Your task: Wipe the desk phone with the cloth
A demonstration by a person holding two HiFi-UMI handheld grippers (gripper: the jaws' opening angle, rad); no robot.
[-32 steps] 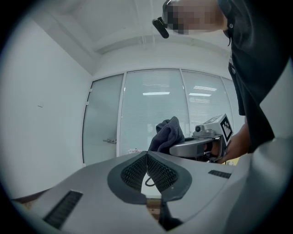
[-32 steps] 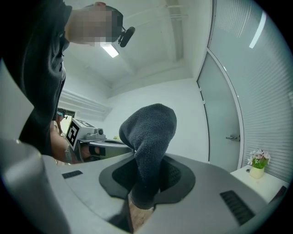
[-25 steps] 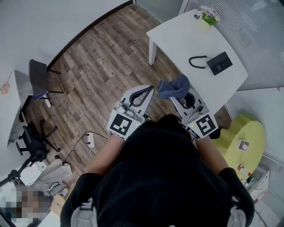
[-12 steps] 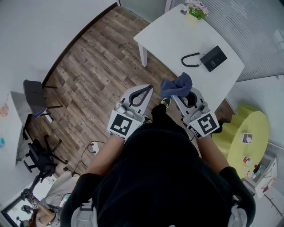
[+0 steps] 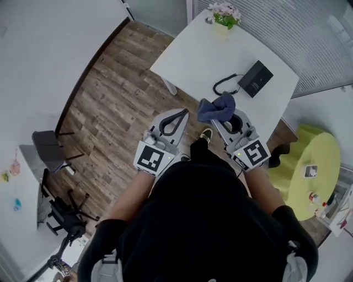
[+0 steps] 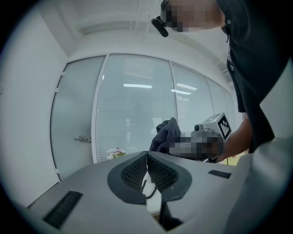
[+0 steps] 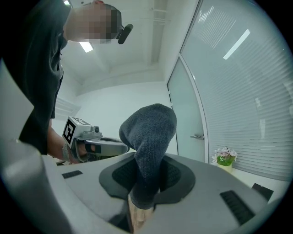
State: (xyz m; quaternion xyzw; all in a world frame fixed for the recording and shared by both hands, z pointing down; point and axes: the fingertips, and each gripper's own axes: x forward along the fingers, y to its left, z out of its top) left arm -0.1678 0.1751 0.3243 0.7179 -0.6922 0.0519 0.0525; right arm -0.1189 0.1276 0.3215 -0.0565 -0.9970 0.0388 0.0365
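A black desk phone (image 5: 255,78) with a coiled cord (image 5: 223,85) lies on the white table (image 5: 198,55) ahead of me. My right gripper (image 5: 219,118) is shut on a dark blue cloth (image 5: 217,108), which bunches up above its jaws; the cloth (image 7: 149,141) fills the middle of the right gripper view. My left gripper (image 5: 182,114) is shut with nothing in it, its pads (image 6: 137,172) pressed together at the tips. Both grippers are held up near my chest, short of the table.
A small pot of flowers (image 5: 224,15) stands at the table's far corner. A yellow round stool (image 5: 303,171) sits at the right. Wood floor (image 5: 110,110) lies to the left, with a dark chair (image 5: 47,148). Glass walls with blinds (image 6: 132,114) and a door stand behind the table.
The table and phone have drawn closer and shifted left in the head view as I walk toward them. Both grippers keep their pose and grip.
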